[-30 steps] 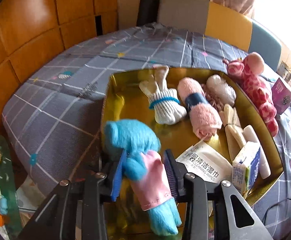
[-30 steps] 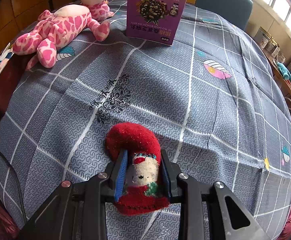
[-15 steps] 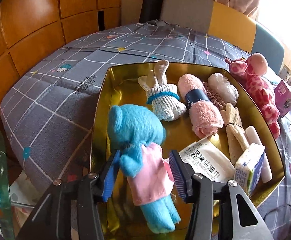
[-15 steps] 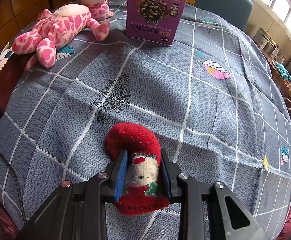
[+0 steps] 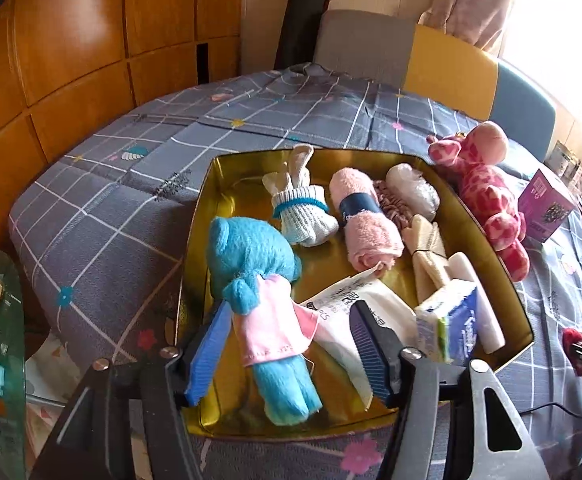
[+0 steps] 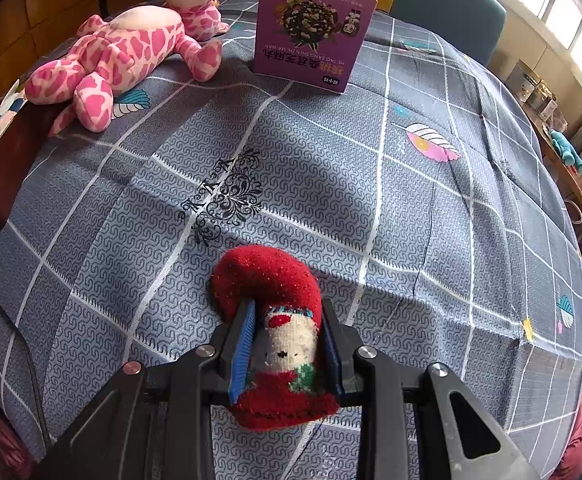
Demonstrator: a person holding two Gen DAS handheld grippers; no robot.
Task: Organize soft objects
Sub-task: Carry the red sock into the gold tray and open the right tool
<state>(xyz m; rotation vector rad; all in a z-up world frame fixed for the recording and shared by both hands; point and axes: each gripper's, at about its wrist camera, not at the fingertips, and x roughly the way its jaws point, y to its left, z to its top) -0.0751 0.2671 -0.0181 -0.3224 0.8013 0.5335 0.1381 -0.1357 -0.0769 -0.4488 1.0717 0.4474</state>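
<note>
While left tool (image 5: pixel 289 354) opens | blue plush (image 5: pixel 257 276) in tray (image 5: pixel 487 240)

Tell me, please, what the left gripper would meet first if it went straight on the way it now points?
Most likely the blue plush toy, which lies in the gold tray between the left gripper's open jaws; these have just been opening.

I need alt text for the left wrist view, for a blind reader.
The left gripper, jaws just opening, straddles a blue plush toy lying in a gold tray beside rolled socks, a pink towel and a wipes packet.
</note>
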